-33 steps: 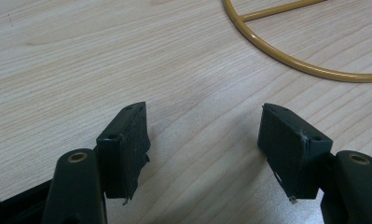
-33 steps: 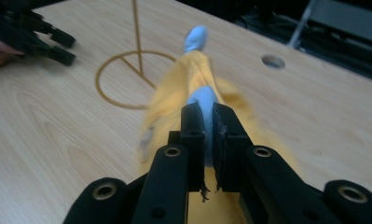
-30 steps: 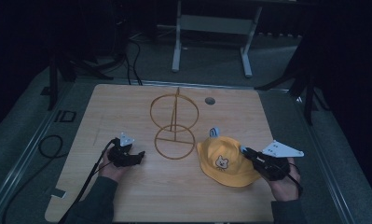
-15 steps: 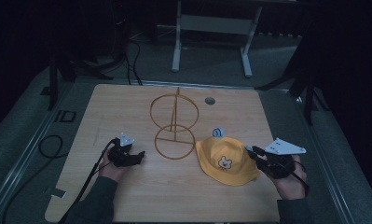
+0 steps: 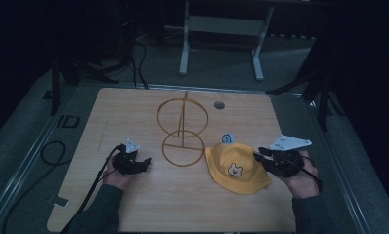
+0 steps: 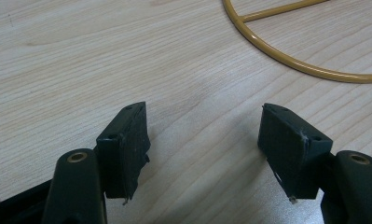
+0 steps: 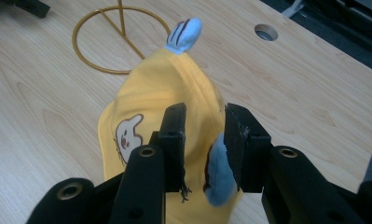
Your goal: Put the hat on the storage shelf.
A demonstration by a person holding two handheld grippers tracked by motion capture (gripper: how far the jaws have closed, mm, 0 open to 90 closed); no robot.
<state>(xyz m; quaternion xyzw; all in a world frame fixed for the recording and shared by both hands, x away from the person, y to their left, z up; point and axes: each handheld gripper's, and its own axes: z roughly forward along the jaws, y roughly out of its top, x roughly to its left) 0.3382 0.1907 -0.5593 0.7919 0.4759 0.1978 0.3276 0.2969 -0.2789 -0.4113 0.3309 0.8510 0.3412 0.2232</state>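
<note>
A yellow hat [image 5: 236, 168] with a bear face lies on the table right of centre, one blue ear [image 5: 227, 138] sticking up at its far side. My right gripper [image 5: 259, 154] is at the hat's right edge. In the right gripper view its jaws [image 7: 203, 112] stand close together, with yellow fabric [image 7: 174, 84] and the hat's other blue ear [image 7: 216, 175] between them. A gold wire stand [image 5: 182, 127] rises at the table's middle. My left gripper [image 5: 145, 162] rests left of the stand's base ring [image 6: 286, 58], jaws [image 6: 204, 112] wide open over bare wood.
A round hole [image 5: 220, 105] is in the wooden table [image 5: 133, 204] behind the hat. Cables trail off the table's left edge [image 5: 50, 153]. A white frame [image 5: 221, 29] stands on the floor beyond the table.
My right gripper pulled back off the hat to the right, then returned to its right edge. The left gripper has stayed put.
</note>
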